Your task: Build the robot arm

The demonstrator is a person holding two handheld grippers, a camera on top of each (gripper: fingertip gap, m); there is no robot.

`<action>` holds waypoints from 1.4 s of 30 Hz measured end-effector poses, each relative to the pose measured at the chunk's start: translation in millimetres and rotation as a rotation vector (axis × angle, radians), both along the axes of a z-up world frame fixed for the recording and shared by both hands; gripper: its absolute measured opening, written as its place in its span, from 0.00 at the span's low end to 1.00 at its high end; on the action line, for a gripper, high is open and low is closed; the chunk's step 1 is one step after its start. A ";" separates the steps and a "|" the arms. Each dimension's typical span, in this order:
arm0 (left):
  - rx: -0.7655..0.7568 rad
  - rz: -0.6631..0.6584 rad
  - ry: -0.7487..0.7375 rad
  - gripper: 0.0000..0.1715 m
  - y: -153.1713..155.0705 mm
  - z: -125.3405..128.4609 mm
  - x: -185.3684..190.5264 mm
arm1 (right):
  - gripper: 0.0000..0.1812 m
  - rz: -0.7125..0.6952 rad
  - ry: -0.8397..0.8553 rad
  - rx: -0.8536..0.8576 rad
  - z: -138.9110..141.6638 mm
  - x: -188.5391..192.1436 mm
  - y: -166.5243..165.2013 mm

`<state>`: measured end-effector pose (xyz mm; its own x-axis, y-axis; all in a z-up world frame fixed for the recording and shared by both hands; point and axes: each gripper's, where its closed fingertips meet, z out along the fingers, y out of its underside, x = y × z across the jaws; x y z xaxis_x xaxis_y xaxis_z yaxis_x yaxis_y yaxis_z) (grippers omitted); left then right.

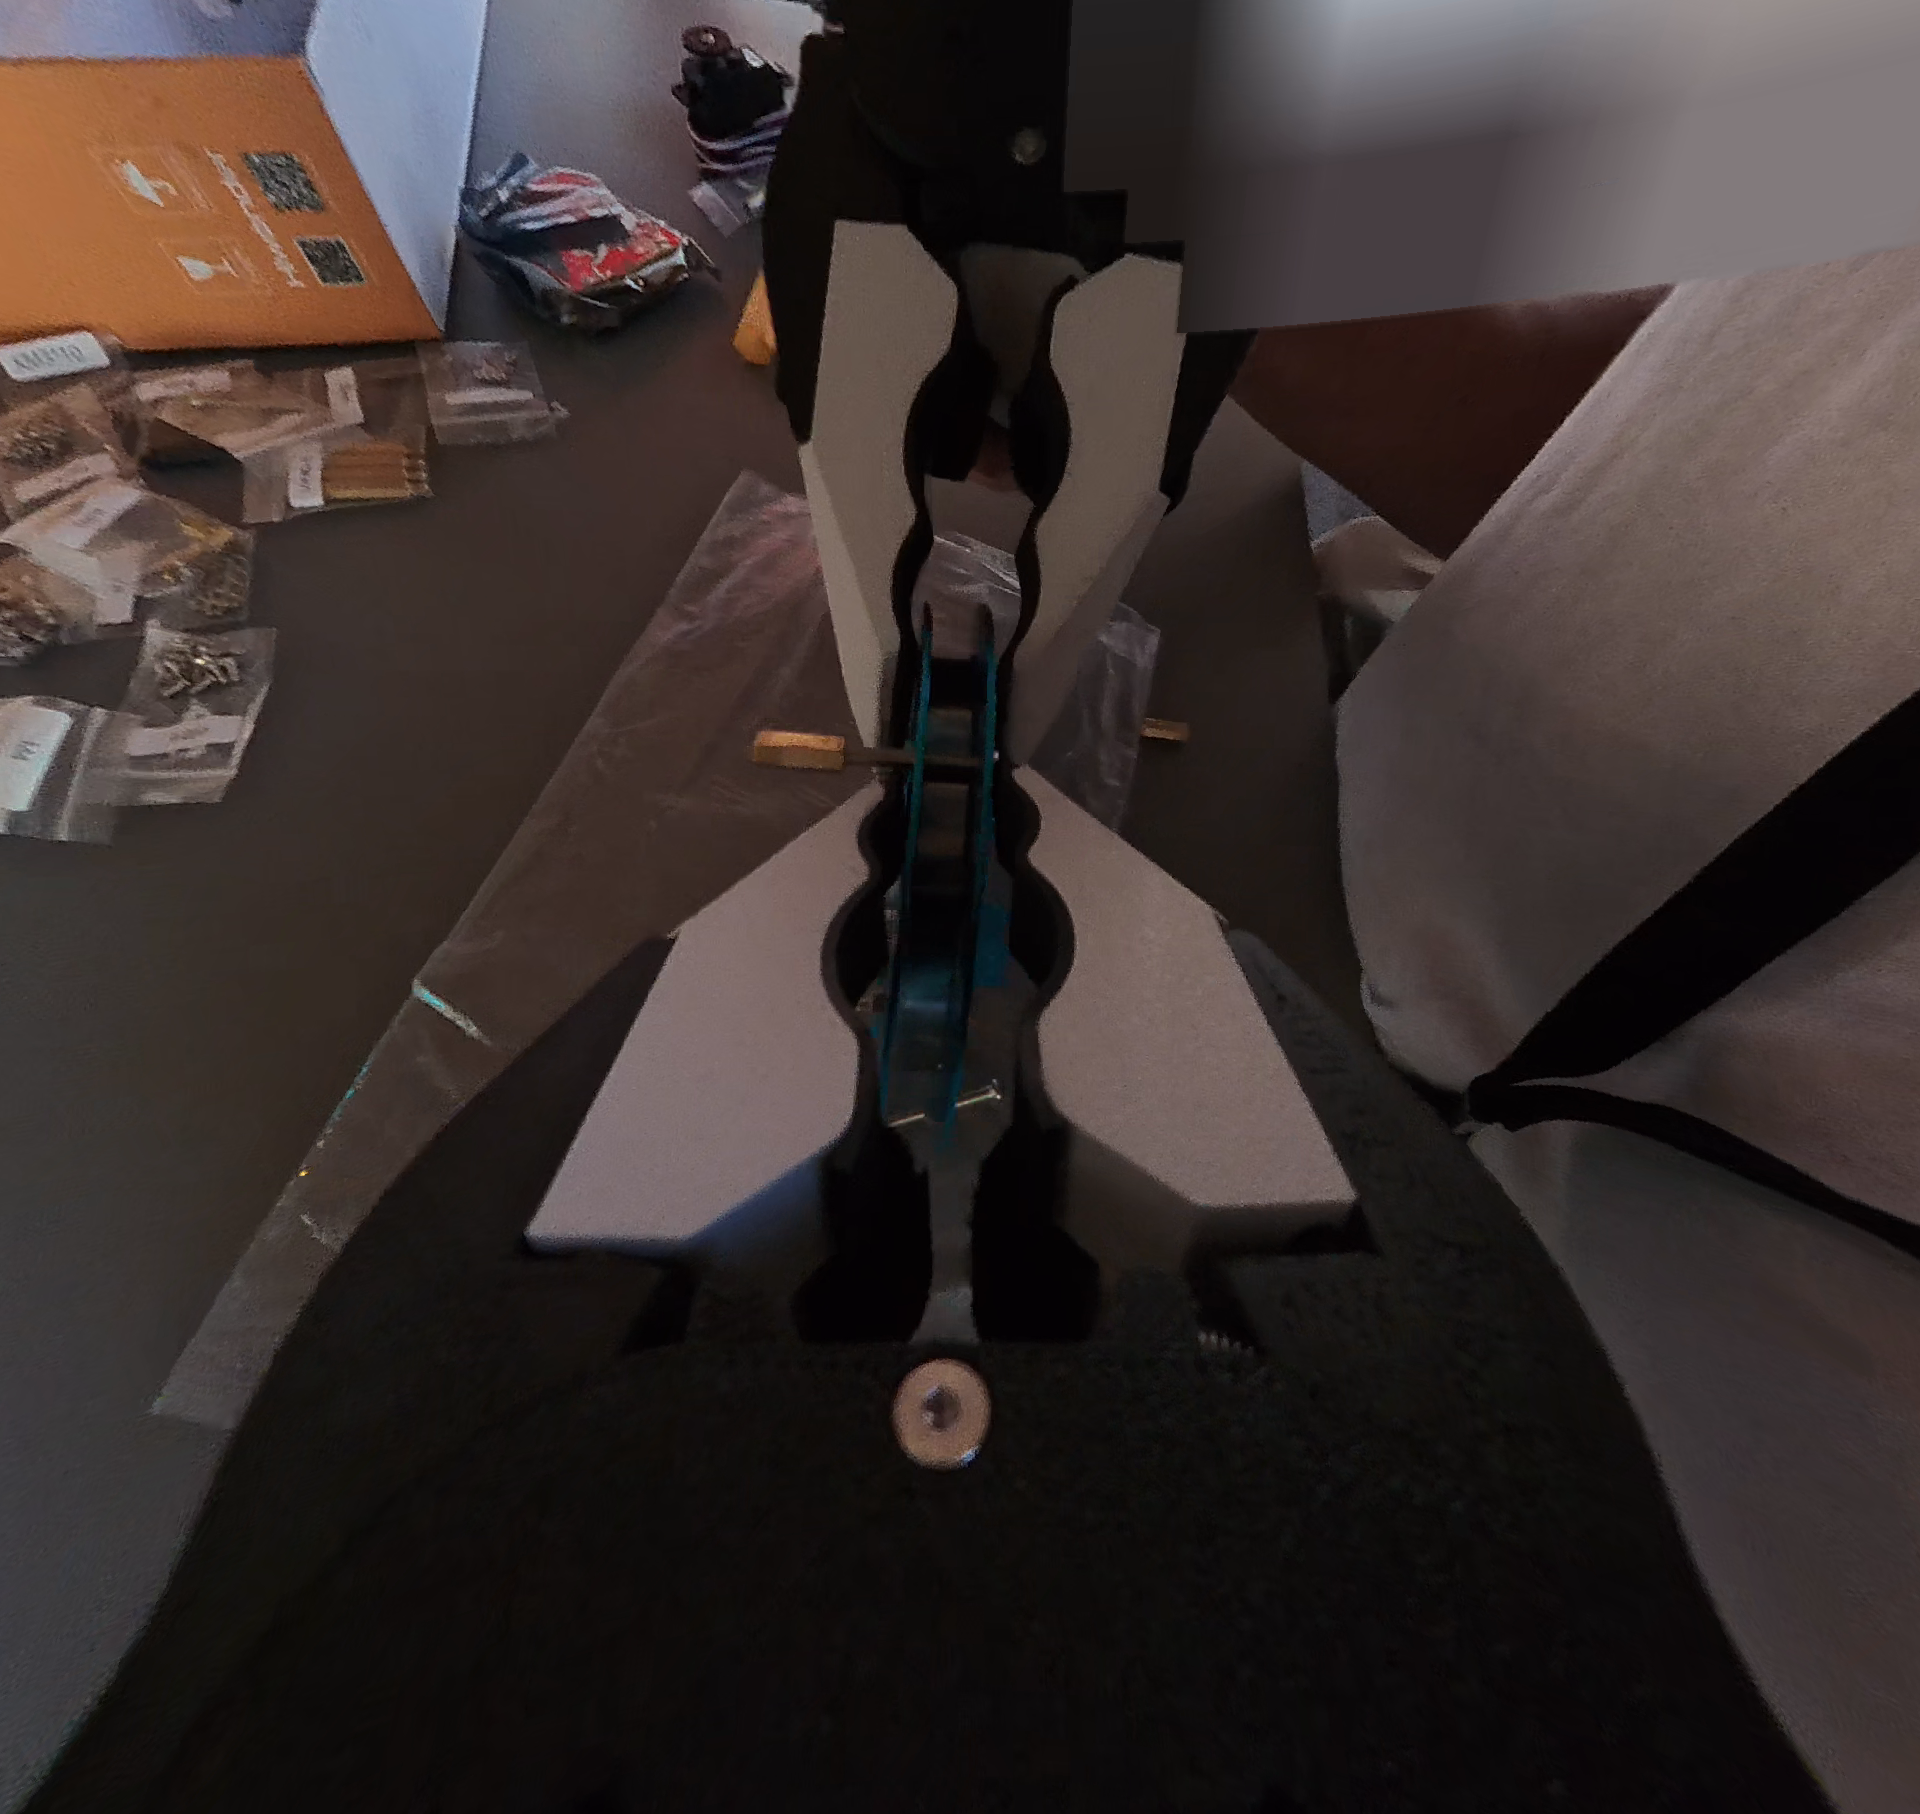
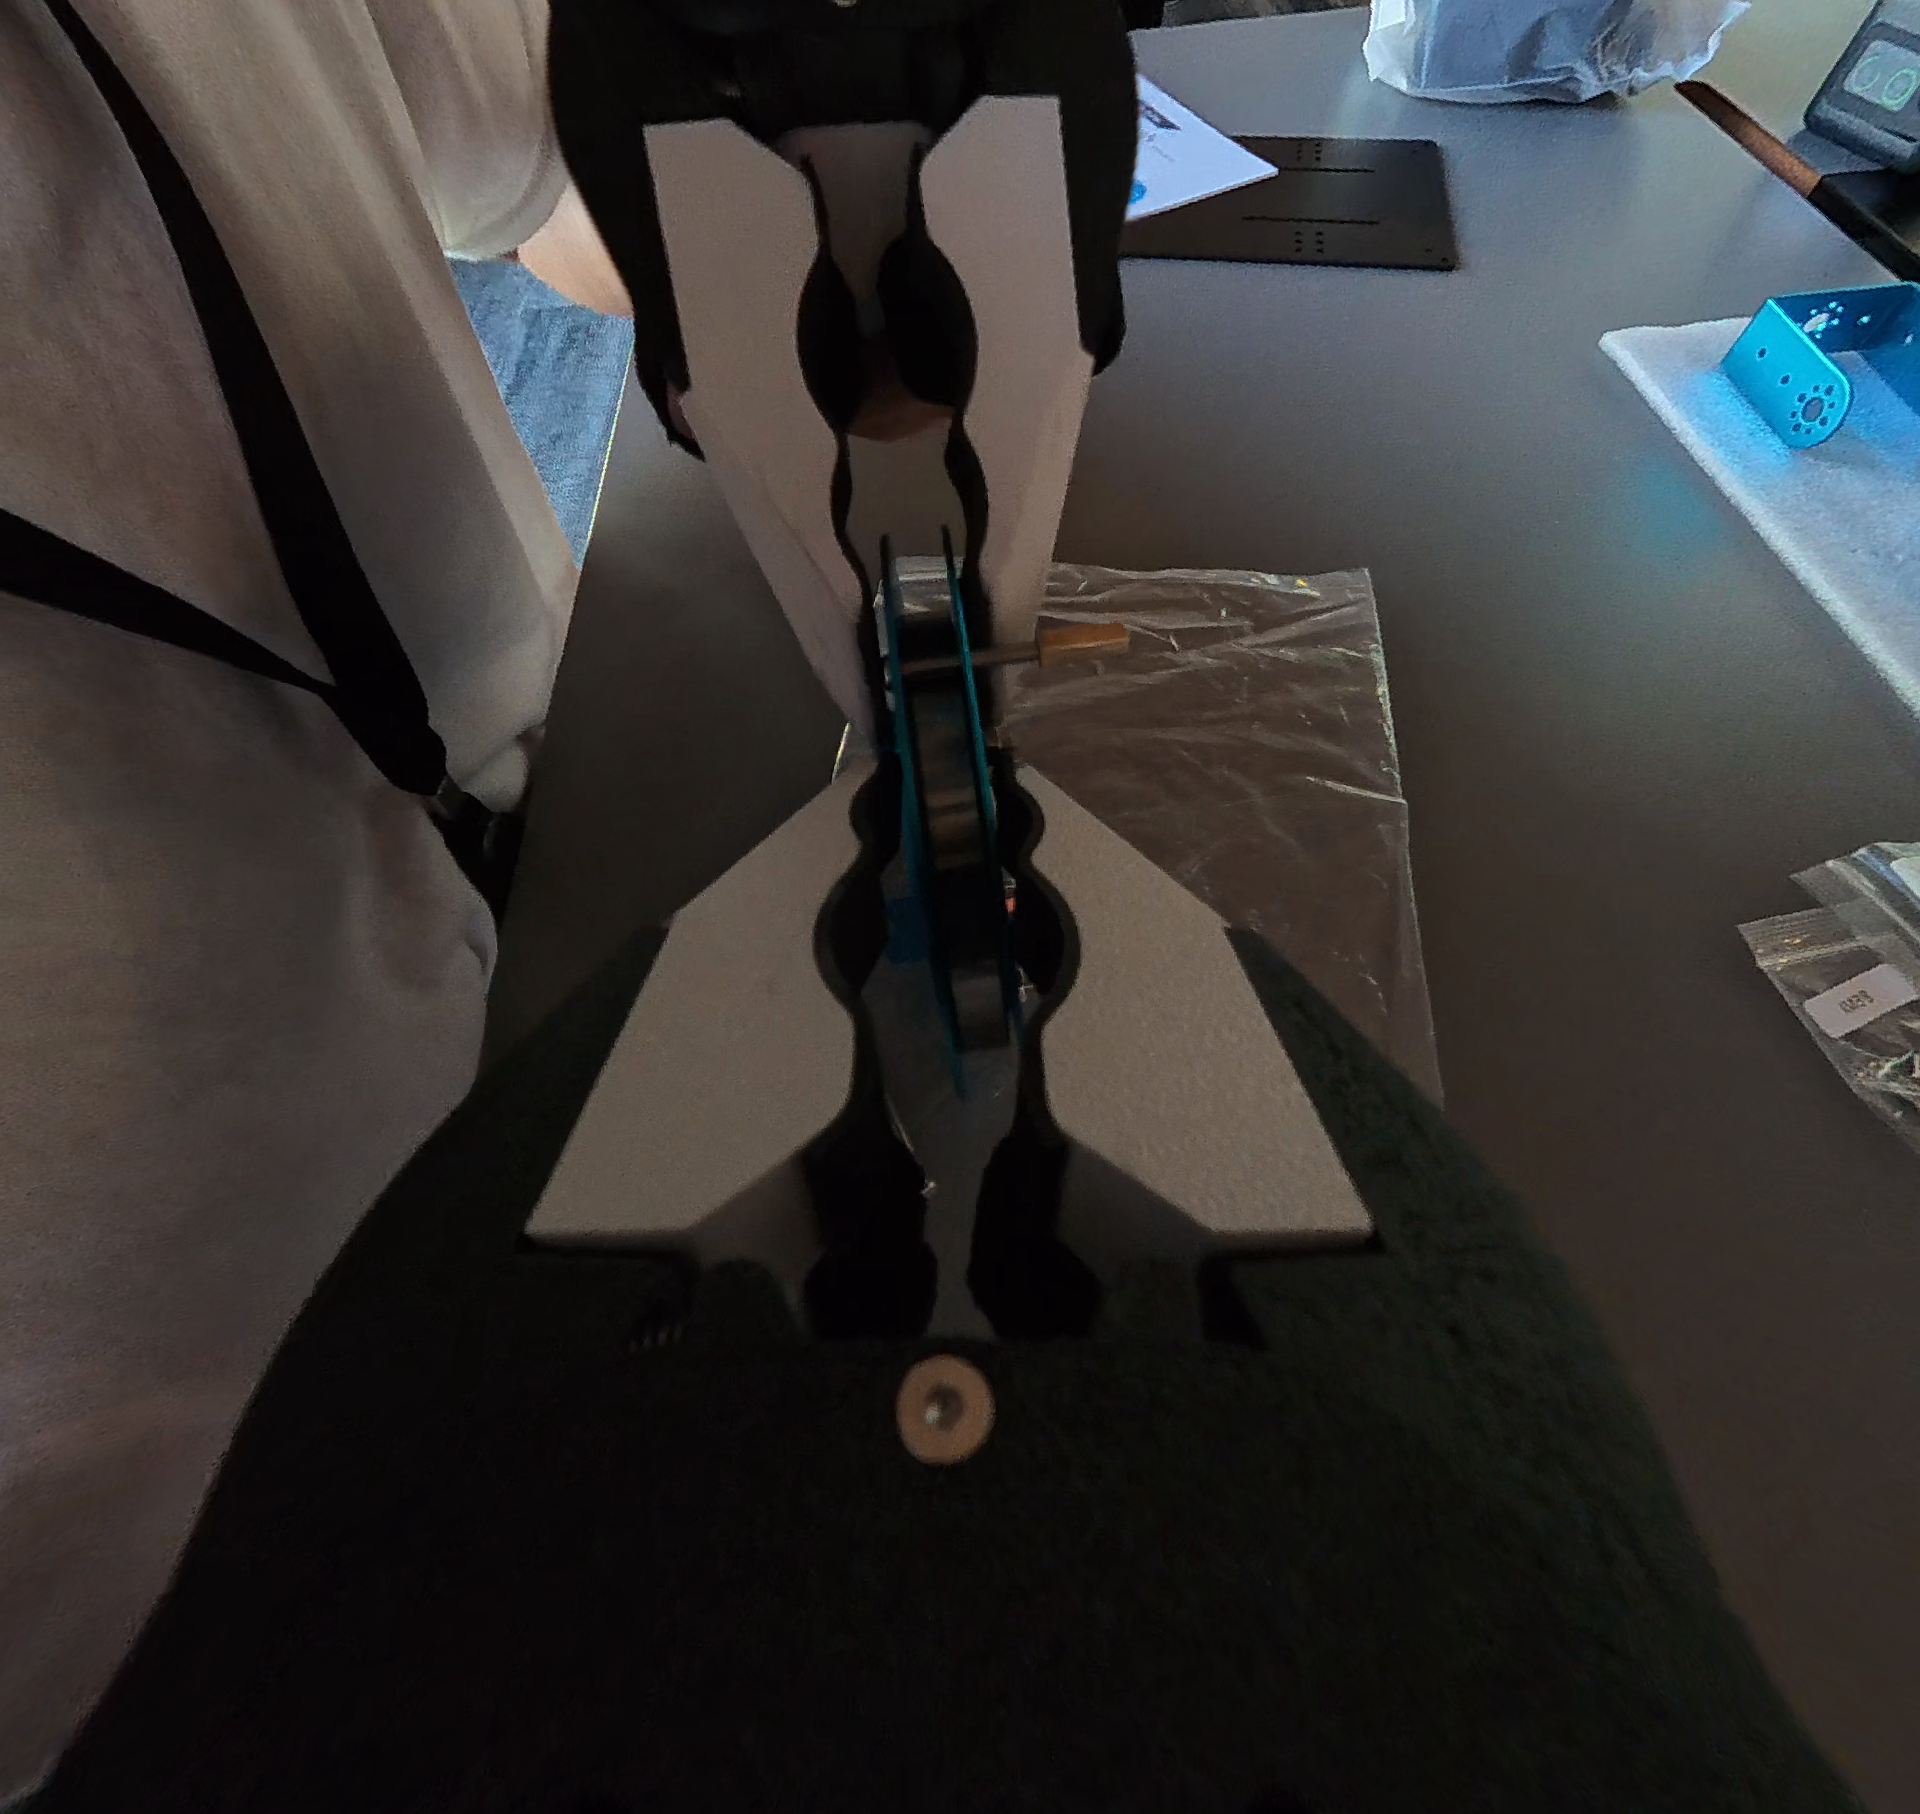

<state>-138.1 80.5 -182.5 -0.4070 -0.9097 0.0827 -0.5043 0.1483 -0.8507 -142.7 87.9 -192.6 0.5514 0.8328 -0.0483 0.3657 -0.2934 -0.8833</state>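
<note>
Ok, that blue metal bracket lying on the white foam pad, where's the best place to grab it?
Probably the rounded tab at the near end of the bracket, coming down from above with one finger either side. The tab stands upright off the foam pad and is thin and flat, so the gripper should close squarely on it.

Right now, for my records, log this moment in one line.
left gripper: shut on blue bracket assembly | right gripper: shut on same | under: clear plastic bag
</note>
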 end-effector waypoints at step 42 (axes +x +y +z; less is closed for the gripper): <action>0.108 -0.085 0.010 0.08 -6.9 -4.7 7.7 | 0.09 -0.026 0.089 0.046 18.7 4.3 -5.5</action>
